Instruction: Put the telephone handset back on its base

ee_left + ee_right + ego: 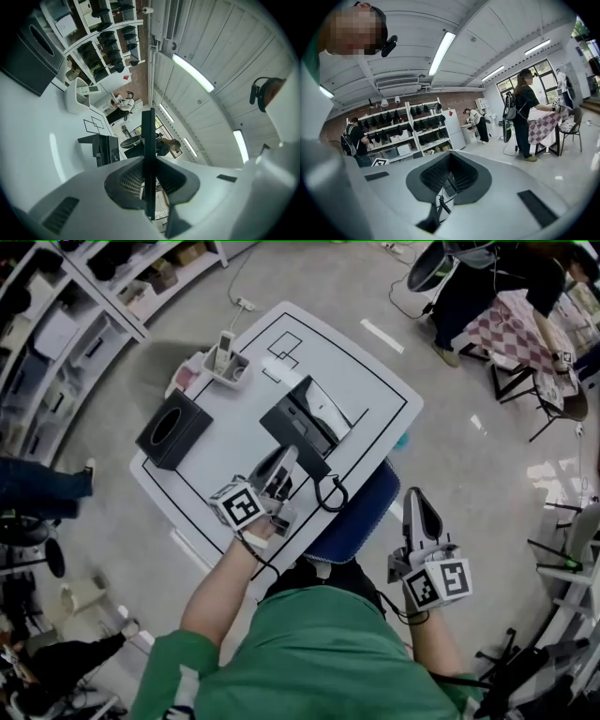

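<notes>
The black telephone [298, 420] stands near the middle of the white table [384, 395]. Its coiled cord [332, 493] loops to the table's near edge. A long black bar lies along the phone's near side; I cannot tell whether it is the handset. My left gripper [292, 456] hovers over the near edge and points at the phone, jaws together with nothing between them. The left gripper view shows the phone [105, 149] ahead of the shut left gripper [148, 117]. My right gripper [414, 497] hangs off the table to the right, jaws together and empty; in its own view the right gripper [449, 155] shows the cord [440, 205] below it.
A black tissue box [172, 428] sits at the table's left. A white cordless phone in a stand [225, 355] is at the far left corner. A blue chair [361, 514] is tucked at the near edge. Shelves [66, 306] stand to the left, and people stand around the room.
</notes>
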The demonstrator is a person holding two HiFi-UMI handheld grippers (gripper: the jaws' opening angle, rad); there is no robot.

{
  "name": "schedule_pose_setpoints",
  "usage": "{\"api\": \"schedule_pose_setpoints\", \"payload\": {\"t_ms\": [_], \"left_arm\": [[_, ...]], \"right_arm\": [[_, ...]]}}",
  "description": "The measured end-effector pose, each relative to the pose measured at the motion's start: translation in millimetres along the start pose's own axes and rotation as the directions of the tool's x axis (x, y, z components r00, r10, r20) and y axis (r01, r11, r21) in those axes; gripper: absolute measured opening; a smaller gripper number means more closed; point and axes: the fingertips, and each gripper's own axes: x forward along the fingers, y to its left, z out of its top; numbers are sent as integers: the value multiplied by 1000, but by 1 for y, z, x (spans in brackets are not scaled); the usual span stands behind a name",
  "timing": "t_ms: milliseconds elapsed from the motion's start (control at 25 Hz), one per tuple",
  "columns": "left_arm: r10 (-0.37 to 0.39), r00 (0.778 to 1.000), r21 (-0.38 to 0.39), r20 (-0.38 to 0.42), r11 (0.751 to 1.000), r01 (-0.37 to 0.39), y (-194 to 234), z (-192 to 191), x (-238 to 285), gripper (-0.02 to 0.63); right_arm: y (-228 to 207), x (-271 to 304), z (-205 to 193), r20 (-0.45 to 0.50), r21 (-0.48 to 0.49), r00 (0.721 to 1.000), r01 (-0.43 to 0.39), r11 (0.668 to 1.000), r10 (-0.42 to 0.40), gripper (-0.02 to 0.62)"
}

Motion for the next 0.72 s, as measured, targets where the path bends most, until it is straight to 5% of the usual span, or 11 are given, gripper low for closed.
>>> {"api": "schedule_pose_setpoints", "payload": {"t_ms": [320,720], "left_arm": [[26,1000,-33,5,999,-26,19,-8,34,80],[31,999,-10,-19,999,-31,57,-20,57,80]], "right_arm": [[-25,28,10,-23,14,998,-63,998,63,15],[-50,36,-6,-86,28,995,-44,999,46,15]]}}
